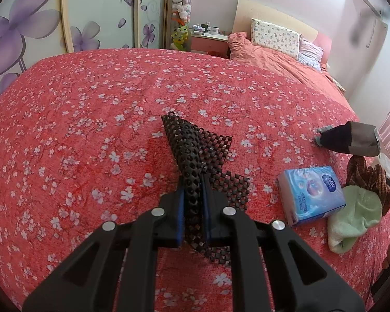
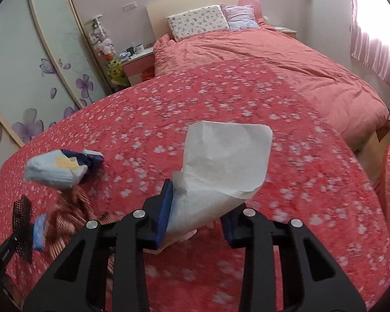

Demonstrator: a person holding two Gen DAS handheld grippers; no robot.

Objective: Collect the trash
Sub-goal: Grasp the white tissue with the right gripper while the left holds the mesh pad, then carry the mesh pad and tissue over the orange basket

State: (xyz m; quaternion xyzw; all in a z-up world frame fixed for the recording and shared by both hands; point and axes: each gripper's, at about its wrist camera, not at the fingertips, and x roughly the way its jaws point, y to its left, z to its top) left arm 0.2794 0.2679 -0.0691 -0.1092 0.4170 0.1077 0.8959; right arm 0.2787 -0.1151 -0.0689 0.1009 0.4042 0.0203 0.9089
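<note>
While clamped, black mesh (image 1: 195, 161) aloft.

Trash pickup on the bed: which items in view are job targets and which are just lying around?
Job items:
- black mesh scrap, clamped in the left gripper
- white paper sheet, between the right gripper jaws, which are not yet pressing on both sides

Probably bystanders:
- tissue pack
- green cloth
- brown knit fabric
- pillows
- bedspread

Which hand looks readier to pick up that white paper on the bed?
Right. The white paper already sits between the right hand-held gripper's jaws, while the left hand-held gripper is shut on black mesh.
</note>
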